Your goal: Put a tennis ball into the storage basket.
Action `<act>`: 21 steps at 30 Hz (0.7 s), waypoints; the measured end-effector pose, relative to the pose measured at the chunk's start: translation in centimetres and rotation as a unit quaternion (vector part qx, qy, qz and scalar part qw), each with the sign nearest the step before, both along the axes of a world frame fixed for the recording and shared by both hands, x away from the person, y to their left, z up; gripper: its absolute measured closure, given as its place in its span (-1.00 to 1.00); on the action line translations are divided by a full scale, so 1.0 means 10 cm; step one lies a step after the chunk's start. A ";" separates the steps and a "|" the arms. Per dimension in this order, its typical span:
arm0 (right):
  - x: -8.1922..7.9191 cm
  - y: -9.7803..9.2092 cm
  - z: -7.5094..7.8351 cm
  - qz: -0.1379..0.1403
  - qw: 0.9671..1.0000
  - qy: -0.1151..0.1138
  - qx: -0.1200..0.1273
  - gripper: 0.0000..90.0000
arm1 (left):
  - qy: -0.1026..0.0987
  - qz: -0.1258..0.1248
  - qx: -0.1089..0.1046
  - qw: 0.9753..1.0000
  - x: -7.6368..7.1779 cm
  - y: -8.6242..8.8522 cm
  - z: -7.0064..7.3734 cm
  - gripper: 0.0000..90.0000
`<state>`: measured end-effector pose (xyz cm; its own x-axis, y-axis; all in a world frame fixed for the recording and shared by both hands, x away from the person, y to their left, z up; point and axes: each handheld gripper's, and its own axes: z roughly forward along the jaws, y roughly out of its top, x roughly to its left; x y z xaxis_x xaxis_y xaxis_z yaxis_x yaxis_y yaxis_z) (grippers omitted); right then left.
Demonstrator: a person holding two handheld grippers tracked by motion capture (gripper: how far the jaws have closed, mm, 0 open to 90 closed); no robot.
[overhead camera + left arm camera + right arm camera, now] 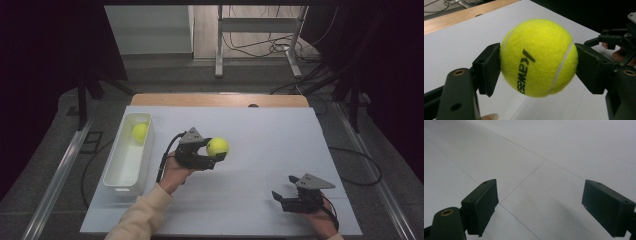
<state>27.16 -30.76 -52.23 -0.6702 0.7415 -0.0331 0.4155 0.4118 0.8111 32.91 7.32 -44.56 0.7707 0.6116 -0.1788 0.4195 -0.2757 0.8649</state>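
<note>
Overhead, the left claw [216,152] pinches a yellow tennis ball [217,146] above the white desk [260,130] while the right claw [286,192] sits spread near the front edge; up close, the left claw's pads [487,68] press both ball [539,57] sides, and the right claw [540,207] gapes wide over bare desk.

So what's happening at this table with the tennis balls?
A person holds a gripper in each hand. The left gripper is shut on a yellow tennis ball near the middle of the white table. A second ball lies in the white bin on the left. The right gripper is open with nothing in it.
</note>
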 end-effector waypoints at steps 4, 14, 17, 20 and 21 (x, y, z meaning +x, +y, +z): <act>0.00 0.00 0.00 0.000 1.000 0.001 -0.001 -0.69 | 0.000 0.009 -0.002 1.000 -0.01 0.07 0.01 -0.41; 0.00 0.00 0.00 -0.001 1.000 0.001 0.001 -0.69 | -0.001 0.029 -0.007 1.000 -0.03 0.23 0.02 -0.41; 0.00 0.00 0.00 0.000 1.000 0.002 0.004 -0.69 | -0.002 0.033 -0.009 0.999 -0.03 0.27 0.03 -0.41; 0.00 0.00 0.00 0.000 1.000 0.001 0.004 -0.69 | -0.002 0.038 -0.009 0.999 -0.04 0.32 0.03 -0.41; 0.00 0.00 0.00 0.000 1.000 0.001 0.004 -0.69 | -0.003 0.040 -0.010 0.999 -0.04 0.33 0.04 -0.41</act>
